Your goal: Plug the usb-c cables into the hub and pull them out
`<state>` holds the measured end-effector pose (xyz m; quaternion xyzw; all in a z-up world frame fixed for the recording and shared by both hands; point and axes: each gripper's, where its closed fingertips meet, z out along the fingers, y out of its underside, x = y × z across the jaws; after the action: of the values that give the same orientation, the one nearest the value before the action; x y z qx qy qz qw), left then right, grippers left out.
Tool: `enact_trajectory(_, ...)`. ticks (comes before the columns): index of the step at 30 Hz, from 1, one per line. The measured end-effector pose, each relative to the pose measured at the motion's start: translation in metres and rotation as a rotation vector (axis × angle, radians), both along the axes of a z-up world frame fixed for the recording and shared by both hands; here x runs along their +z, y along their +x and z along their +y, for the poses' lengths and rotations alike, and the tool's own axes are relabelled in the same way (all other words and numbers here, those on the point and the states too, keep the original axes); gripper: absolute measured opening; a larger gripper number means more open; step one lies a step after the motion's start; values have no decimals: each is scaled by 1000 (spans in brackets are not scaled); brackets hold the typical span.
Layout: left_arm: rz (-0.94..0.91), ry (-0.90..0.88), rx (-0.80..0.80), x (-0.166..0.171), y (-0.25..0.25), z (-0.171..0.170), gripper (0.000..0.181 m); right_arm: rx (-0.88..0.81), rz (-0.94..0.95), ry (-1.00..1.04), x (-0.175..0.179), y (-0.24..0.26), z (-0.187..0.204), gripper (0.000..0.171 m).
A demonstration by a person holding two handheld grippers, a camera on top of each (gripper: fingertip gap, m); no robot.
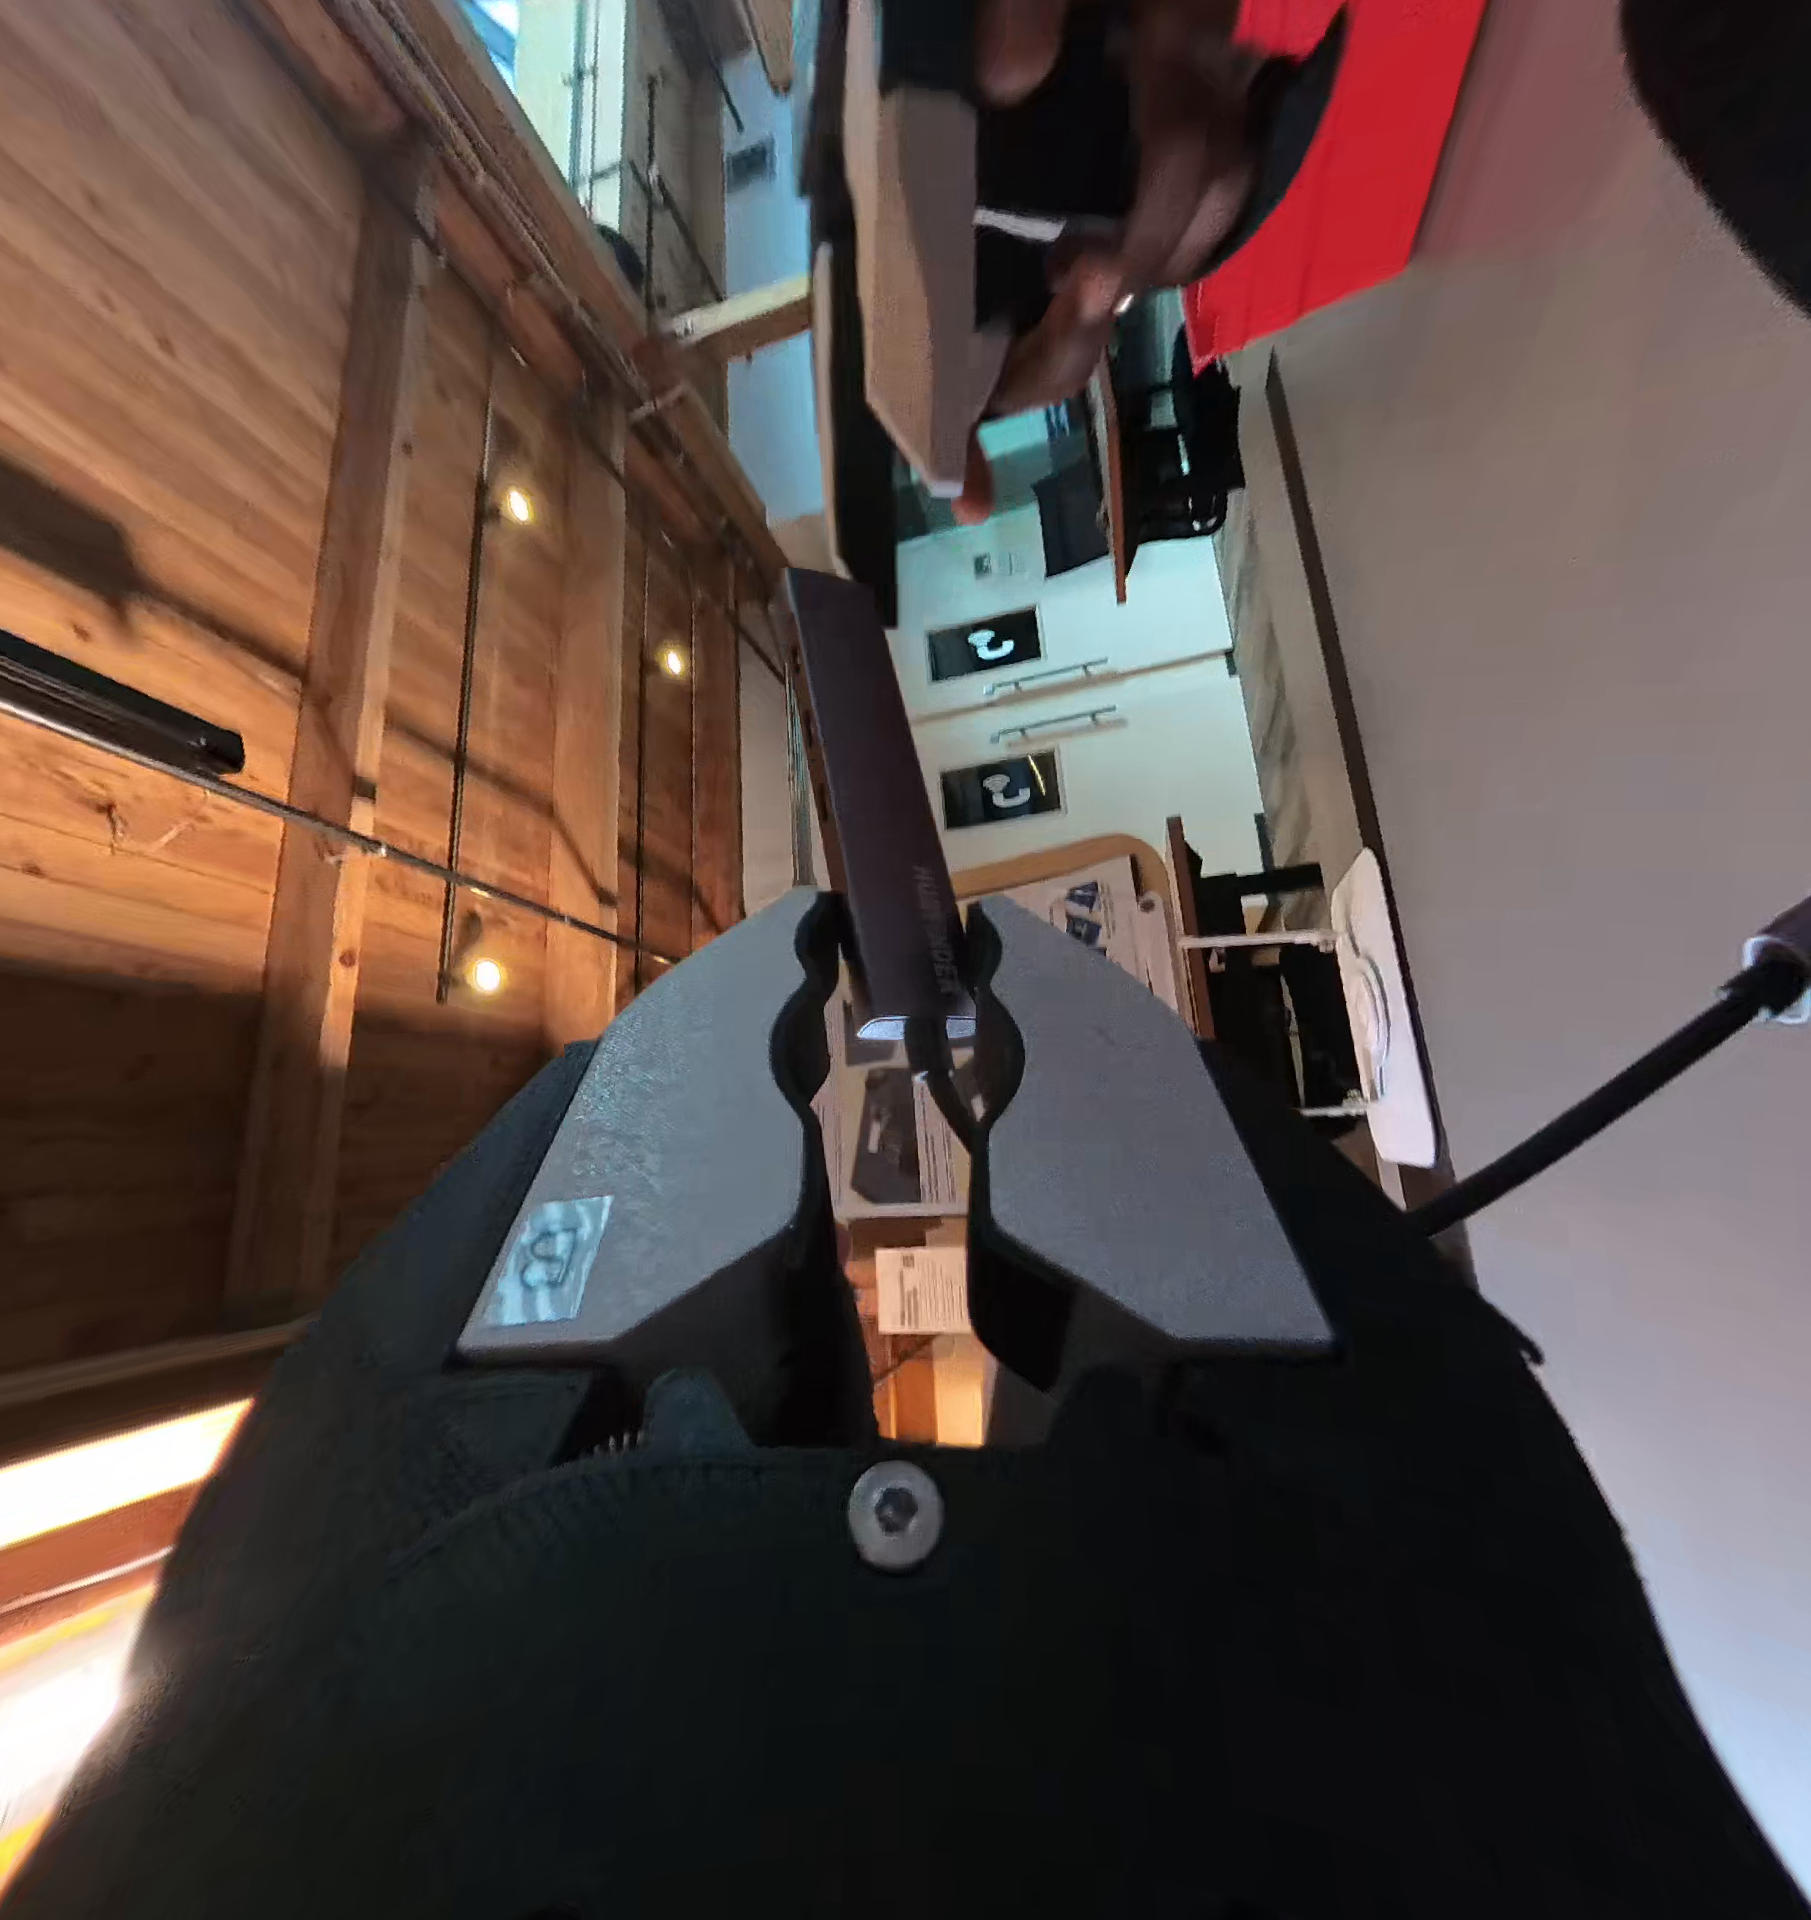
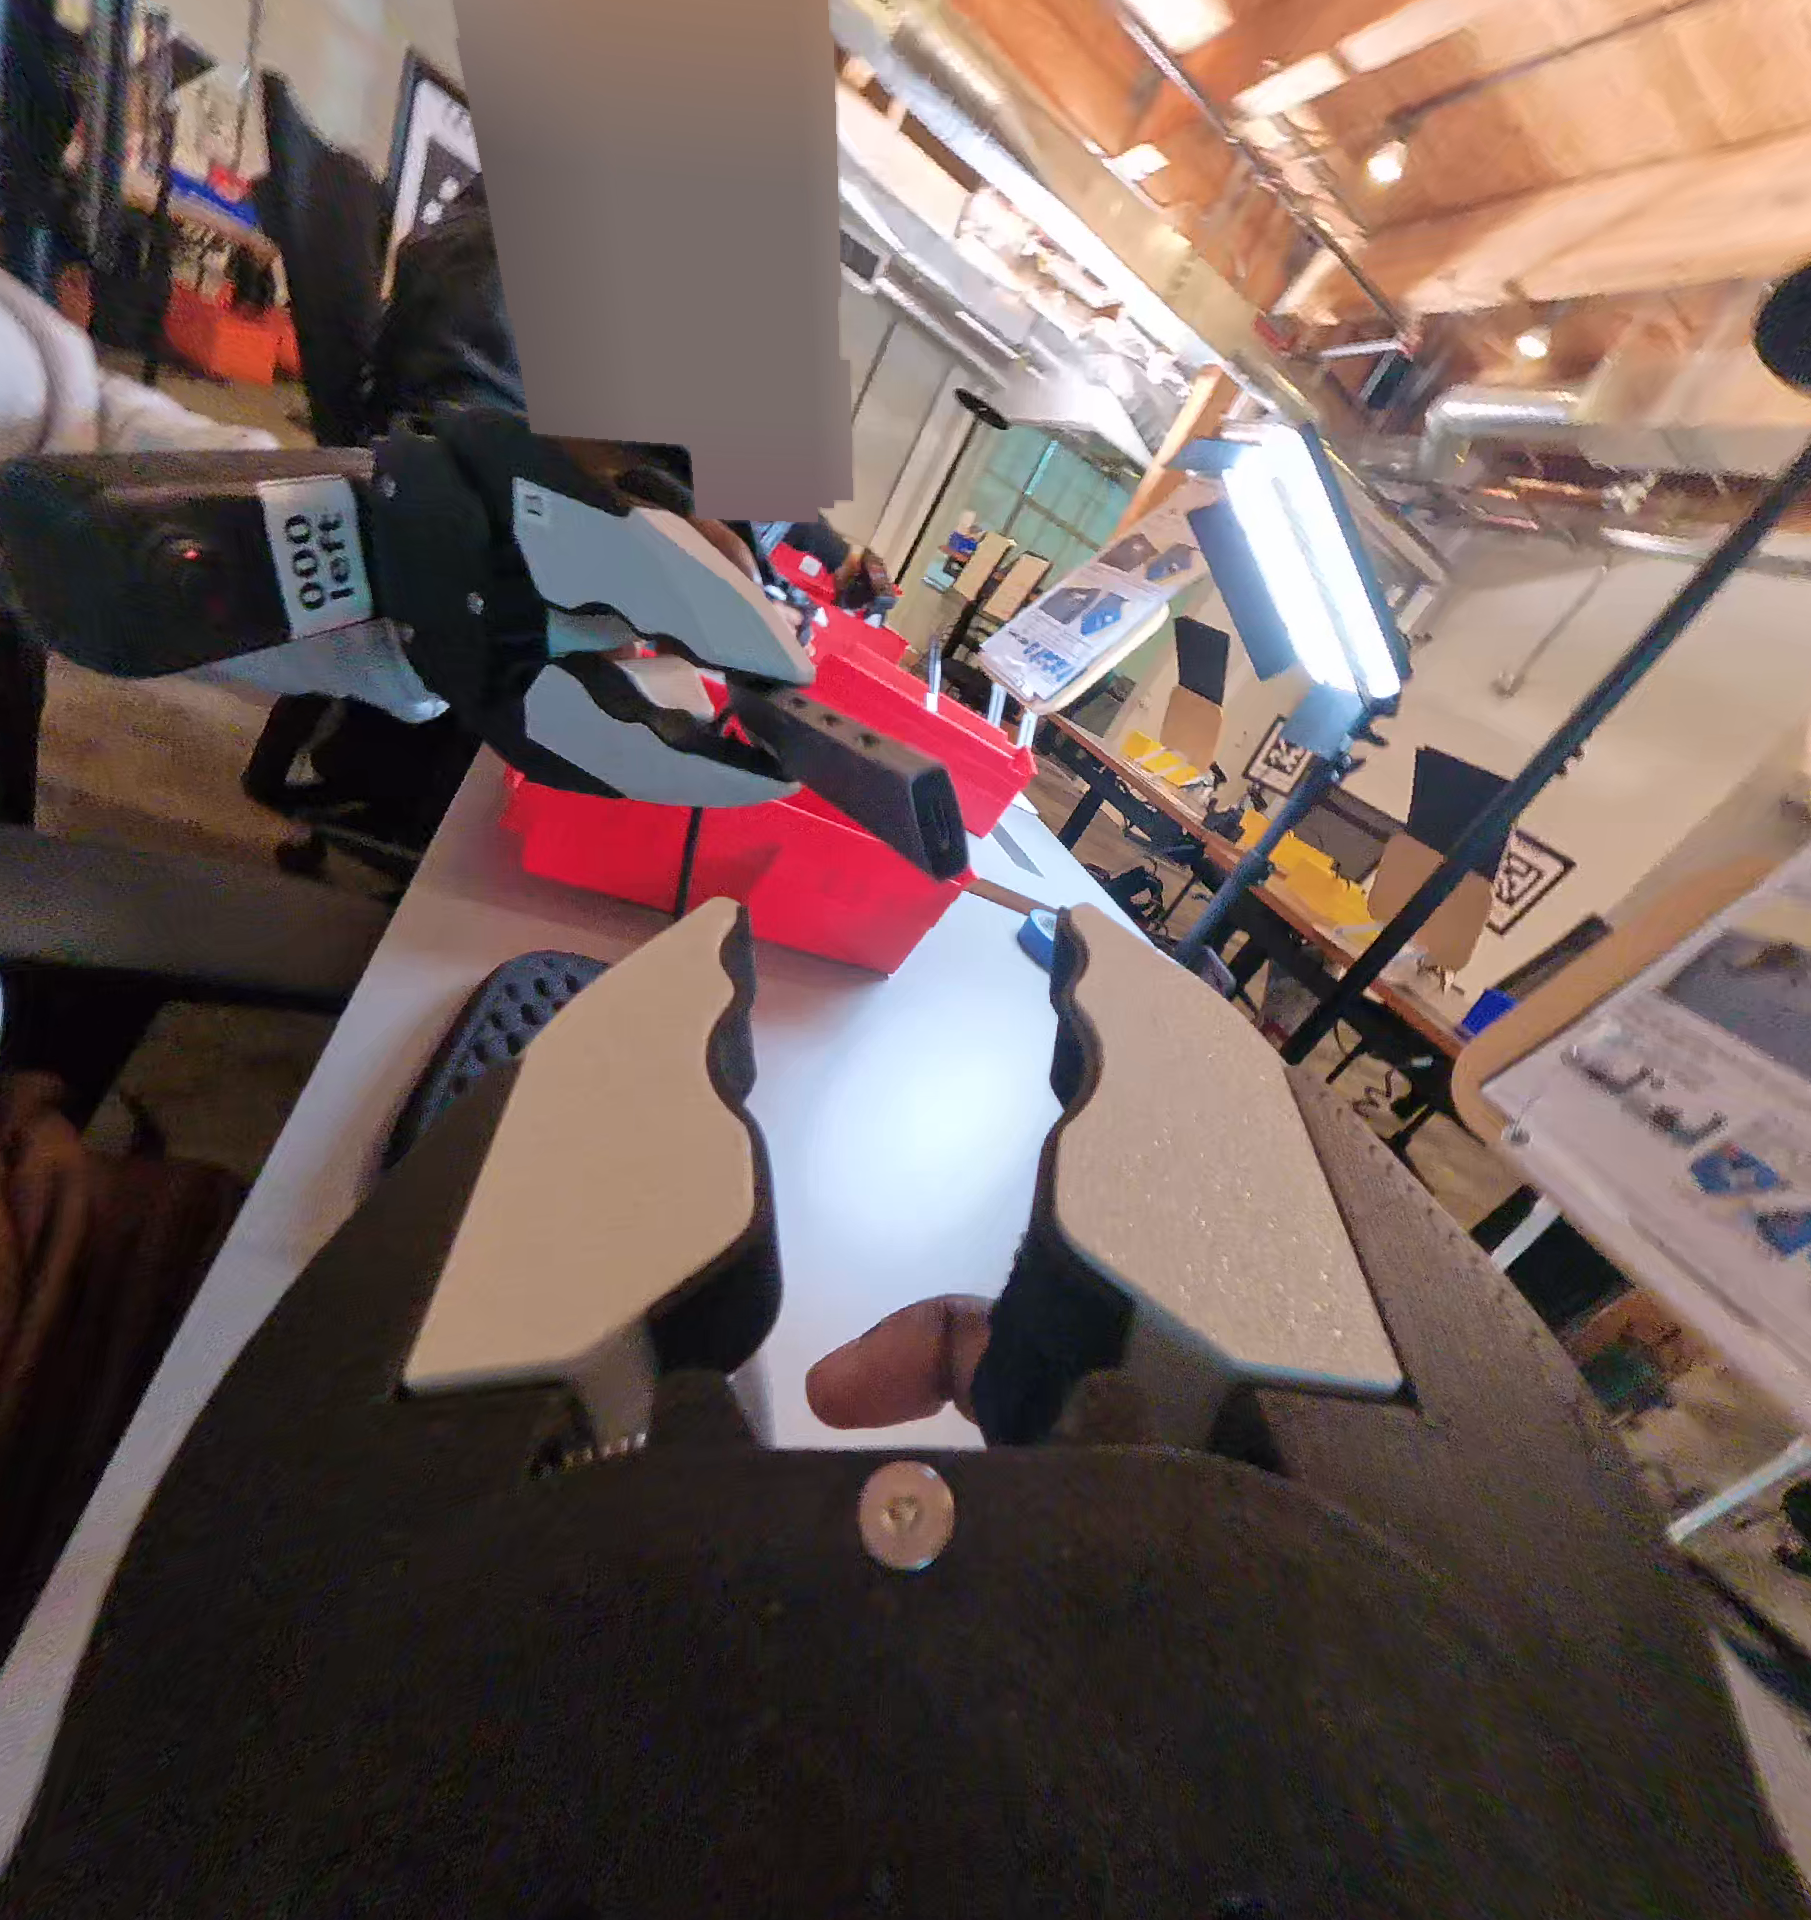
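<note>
Holding the hub [image 1: 870, 790] in my left gripper [image 1: 906, 935], I have my jaws closed narrow on its cable end, so the dark slim bar sticks straight out past my fingertips. Its own black cable [image 1: 948, 1096] leaves the rear end and drops back between my fingers. This hand is turned on its side and lifted off the table [image 2: 880, 1122], so the room runs sideways in my left view. From the right wrist view the hub [image 2: 865, 774] hangs in the air above the near edge of the red bin [image 2: 776, 873], its free end with one port facing my right hand, a row of small ports along its side.

My right gripper [image 2: 901, 945] stands wide, nothing between its jaws, over the bare white table and short of the hub. A fingertip [image 2: 885, 1361] of mine shows behind the right finger.

In the left wrist view another black cable [image 1: 1607, 1091] with a sleeved plug slants along the white table at the right edge. The red bin sits toward the table's far side, with a roll of blue tape [image 2: 1036, 930] just beyond it.
</note>
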<state>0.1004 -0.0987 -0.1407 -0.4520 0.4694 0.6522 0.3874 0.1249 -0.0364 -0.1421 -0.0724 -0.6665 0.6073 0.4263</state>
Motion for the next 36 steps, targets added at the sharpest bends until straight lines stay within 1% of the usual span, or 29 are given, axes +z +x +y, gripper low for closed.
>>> enact_trajectory(6, -15, 25, -61, -2, 10, -2, 24, 94, 42, 114, 8, 8, -26, 38)
enact_trajectory(7, -21, 28, -64, -2, 10, -2, 25, 99, 46, 112, 10, 8, -28, 30)
enact_trajectory(8, -26, 30, -69, -3, 11, -2, 25, 89, 53, 111, 12, 6, -28, 18)
enact_trajectory(9, -37, 33, -64, -4, 10, -2, 25, 95, 57, 134, 10, 6, -29, 16)
enact_trajectory(12, -167, 31, -21, -7, -4, 1, 25, 82, 61, 196, 6, 7, -32, 10)
enact_trajectory(13, -238, 48, -2, -6, -11, 0, 27, 28, 86, 215, 7, 4, -29, 10)
enact_trajectory(15, -420, 115, 18, 1, -25, -6, 42, -142, 140, 267, 13, -7, -12, 9)
enact_trajectory(17, -601, 232, 32, 11, -39, -17, 45, -358, 215, 350, 22, -16, 13, 9)
enact_trajectory(20, -814, 391, 71, 17, -56, -38, 45, -672, 328, 619, 24, -20, 46, 9)
enact_trajectory(21, -871, 431, 77, 15, -59, -45, 45, -749, 326, 721, 16, -21, 54, 8)
enact_trajectory(23, -954, 502, 82, 8, -63, -58, 45, -841, 258, 892, -16, -24, 65, 9)
enact_trajectory(25, -1011, 571, 105, 1, -66, -73, 44, -869, 128, 1008, -64, -24, 70, 9)
enact_trajectory(28, -1085, 642, 144, -6, -73, -95, 43, -862, -114, 1152, -137, -14, 72, 9)
enact_trajectory(30, -1125, 693, 156, -3, -77, -112, 42, -834, -231, 1129, -166, -7, 65, 9)
enact_trajectory(32, -1160, 741, 163, 1, -81, -128, 42, -859, -285, 1079, -173, -6, 61, 11)
enact_trajectory(34, -1171, 780, 179, 6, -85, -145, 42, -837, -398, 1014, -182, -5, 56, 16)
enact_trajectory(36, -1171, 802, 216, 9, -90, -163, 42, -809, -456, 943, -183, -6, 52, 19)
